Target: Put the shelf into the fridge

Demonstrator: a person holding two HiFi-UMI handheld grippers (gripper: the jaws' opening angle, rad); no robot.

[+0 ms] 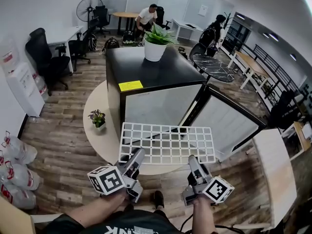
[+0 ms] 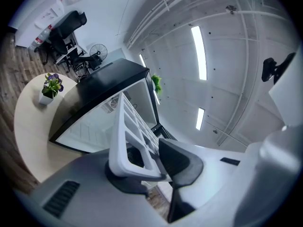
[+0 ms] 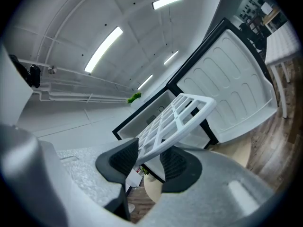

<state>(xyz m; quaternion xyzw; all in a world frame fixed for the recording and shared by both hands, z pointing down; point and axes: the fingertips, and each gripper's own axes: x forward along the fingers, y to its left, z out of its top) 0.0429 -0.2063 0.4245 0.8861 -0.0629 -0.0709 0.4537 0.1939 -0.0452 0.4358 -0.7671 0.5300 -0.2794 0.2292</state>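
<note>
The left gripper [image 1: 137,156] and the right gripper [image 1: 193,161] each pinch the near edge of the shelf [image 1: 167,141]. The shelf is held in the air, just in front of the open fridge [image 1: 161,73].

A brown wood-plank floor [image 1: 63,145] fills the frame. At centre left on it lies a round beige platform [image 1: 105,145], carrying a black mini fridge [image 1: 146,77] and a small potted flower [image 1: 98,119]. On the fridge top stands a white-potted green plant [image 1: 156,45].

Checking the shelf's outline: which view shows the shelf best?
The head view: the whole shelf shows, held before the fridge. Both gripper views show it foreshortened, near edge clamped between jaws.
</note>
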